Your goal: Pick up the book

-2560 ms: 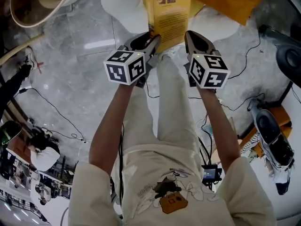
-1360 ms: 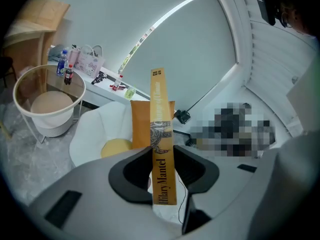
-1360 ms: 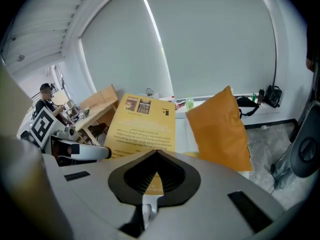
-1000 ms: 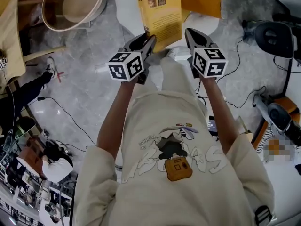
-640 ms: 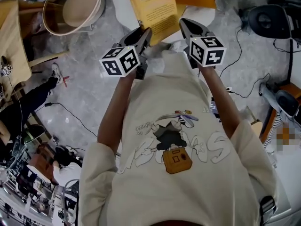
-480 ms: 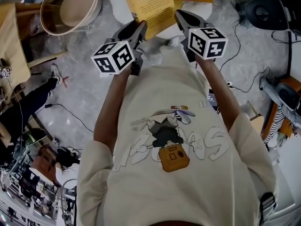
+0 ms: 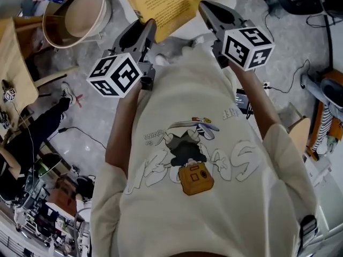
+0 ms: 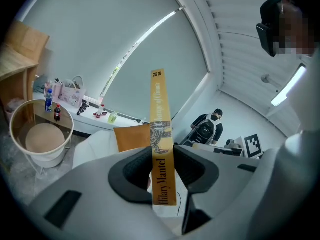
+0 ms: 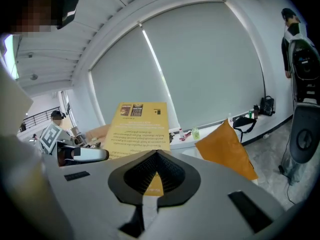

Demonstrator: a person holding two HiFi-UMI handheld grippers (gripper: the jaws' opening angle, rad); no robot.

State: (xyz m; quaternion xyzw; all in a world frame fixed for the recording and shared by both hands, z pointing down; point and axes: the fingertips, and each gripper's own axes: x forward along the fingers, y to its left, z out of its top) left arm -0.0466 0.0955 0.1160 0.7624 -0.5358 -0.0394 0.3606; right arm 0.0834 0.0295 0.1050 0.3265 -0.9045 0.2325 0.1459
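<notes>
Risen since the earlier frame, the book (image 7: pixel 161 4) runs lengthwise straight ahead, the left hand-held gripper (image 7: pixel 147 30) clamped on its spine and the right hand-held gripper (image 7: pixel 207 9) pinching its near edge.

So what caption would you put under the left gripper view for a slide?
The left gripper clamps the spine of a yellow Hilary Mantel book, held upright.

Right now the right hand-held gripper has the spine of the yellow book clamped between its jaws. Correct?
Wrong gripper: the left hand-held gripper has the spine of the yellow book clamped between its jaws. The left gripper view shows it.
</notes>
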